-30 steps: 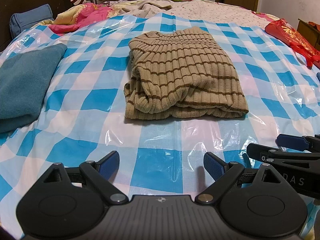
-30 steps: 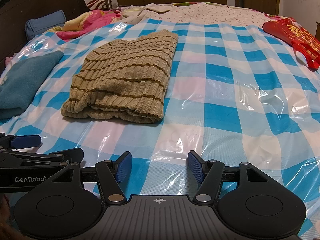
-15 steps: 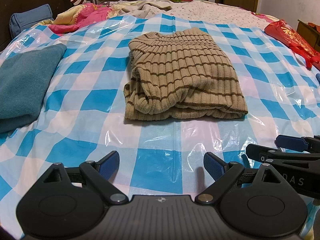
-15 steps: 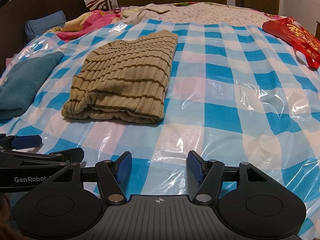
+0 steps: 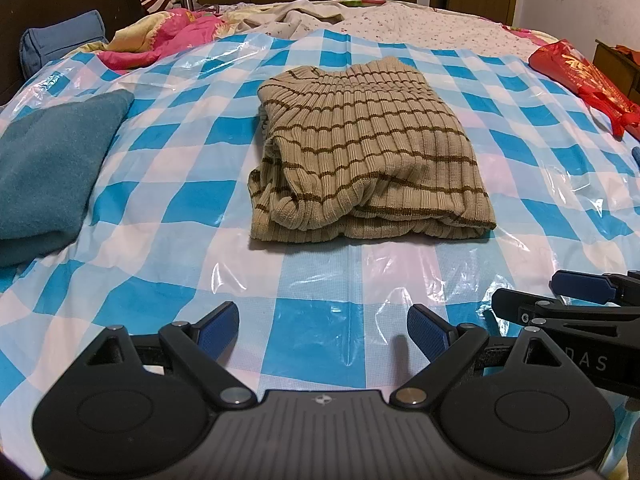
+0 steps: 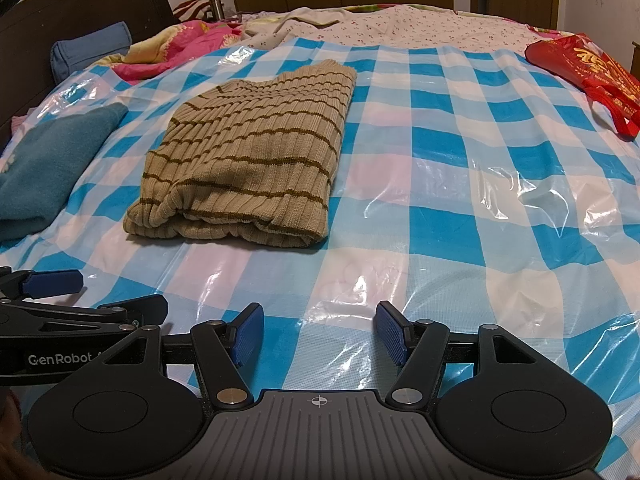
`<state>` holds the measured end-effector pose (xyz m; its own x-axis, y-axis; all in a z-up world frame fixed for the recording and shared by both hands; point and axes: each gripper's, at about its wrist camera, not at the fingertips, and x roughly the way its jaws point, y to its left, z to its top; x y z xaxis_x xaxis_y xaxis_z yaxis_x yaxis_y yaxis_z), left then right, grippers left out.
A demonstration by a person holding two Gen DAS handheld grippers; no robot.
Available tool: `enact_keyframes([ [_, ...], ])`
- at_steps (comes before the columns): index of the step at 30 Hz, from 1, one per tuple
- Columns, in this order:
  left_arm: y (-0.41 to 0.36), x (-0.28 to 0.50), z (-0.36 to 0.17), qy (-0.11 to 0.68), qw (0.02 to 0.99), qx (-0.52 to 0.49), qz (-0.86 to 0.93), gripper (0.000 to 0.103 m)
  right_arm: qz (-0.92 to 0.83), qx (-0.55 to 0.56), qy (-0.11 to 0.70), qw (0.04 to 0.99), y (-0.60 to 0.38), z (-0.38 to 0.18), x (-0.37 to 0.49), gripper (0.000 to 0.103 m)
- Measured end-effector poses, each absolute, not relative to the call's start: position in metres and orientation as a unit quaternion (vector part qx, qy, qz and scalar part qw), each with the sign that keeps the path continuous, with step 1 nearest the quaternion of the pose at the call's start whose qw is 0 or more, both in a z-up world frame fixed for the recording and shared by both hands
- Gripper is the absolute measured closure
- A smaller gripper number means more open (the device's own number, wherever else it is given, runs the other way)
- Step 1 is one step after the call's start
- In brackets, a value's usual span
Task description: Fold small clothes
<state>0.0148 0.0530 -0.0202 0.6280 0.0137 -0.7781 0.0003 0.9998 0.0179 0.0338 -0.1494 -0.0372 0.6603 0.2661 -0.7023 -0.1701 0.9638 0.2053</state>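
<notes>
A beige ribbed sweater with thin brown stripes [image 5: 368,152] lies folded into a compact rectangle on the blue-and-white checked plastic sheet [image 5: 168,208] that covers the bed. My left gripper [image 5: 323,330] hovers open near the bed's front edge, well short of the sweater, nothing between its blue pads. My right gripper [image 6: 319,334] is open too, empty, with the sweater [image 6: 248,160] ahead and to its left. Each gripper shows at the edge of the other's view: the right gripper [image 5: 560,300] beside the left one, the left gripper [image 6: 92,292] beside the right one.
A folded teal blanket [image 5: 44,168] lies at the left. A red bag [image 6: 588,72] sits at the far right. Pink bedding [image 5: 160,36], a blue pillow [image 5: 60,44] and a floral sheet are heaped at the back, before a dark headboard and wooden wardrobes.
</notes>
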Motion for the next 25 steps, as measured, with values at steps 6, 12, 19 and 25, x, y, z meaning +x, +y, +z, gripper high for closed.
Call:
enact_keyframes([
  [6, 0.0533, 0.0143, -0.0195, 0.43, 0.903, 0.009, 0.005, 0.003, 0.12, 0.061, 0.394, 0.909, -0.1493, -0.0372, 0.0337, 0.041],
  [12, 0.0533, 0.0131, -0.0189, 0.429, 0.903, 0.01, 0.006, 0.003, 0.12, 0.061, 0.394, 0.909, -0.1495, -0.0369, 0.0336, 0.041],
  [19, 0.0532, 0.0129, -0.0187, 0.428, 0.904, 0.01, 0.006, 0.003, 0.12, 0.061, 0.394, 0.909, -0.1498, -0.0368, 0.0335, 0.041],
  [25, 0.0541, 0.0131, -0.0185, 0.43, 0.903, 0.009, 0.006, 0.003, 0.121, 0.061, 0.394, 0.909, -0.1498, -0.037, 0.0335, 0.041],
])
